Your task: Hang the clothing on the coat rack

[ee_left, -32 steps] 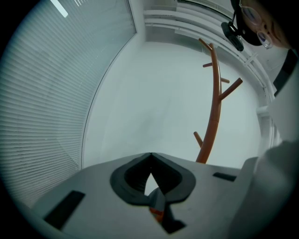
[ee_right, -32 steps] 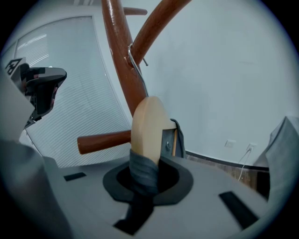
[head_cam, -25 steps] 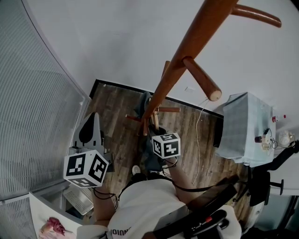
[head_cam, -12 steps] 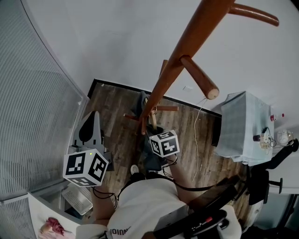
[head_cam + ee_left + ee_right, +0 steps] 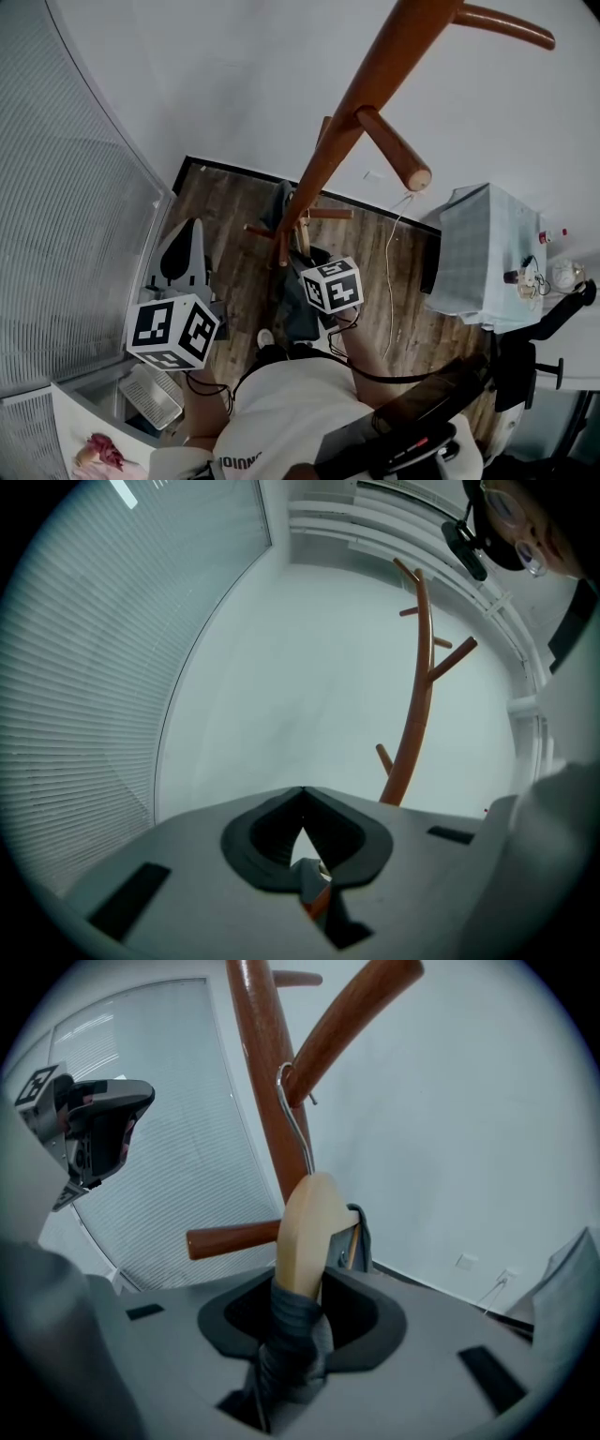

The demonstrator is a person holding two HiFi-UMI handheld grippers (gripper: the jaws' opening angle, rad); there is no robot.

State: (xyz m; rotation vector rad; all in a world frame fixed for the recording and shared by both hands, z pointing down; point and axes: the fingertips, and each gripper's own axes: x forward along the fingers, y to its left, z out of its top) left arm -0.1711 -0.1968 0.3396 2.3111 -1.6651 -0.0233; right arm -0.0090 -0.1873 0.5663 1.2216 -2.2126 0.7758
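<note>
Clothing (image 5: 289, 1354), grey and limp, drapes over a wooden hanger (image 5: 305, 1227) that stands between the jaws of the right tongs (image 5: 302, 1302). The jaws are opening away from it. Above them the hanger's wire hook (image 5: 298, 1119) sits over a peg (image 5: 347, 1016) of the coat rack (image 5: 262, 1063). I'd guess the garment is light and floppy, so the stiff, smooth hanger is the better place to grip.

Left tongs (image 5: 300, 794) are pressed together on nothing, with the rack well ahead of them.

From overhead, a white wire basket (image 5: 155, 396) shows just under the left tongs. I cannot make out its contents.
</note>
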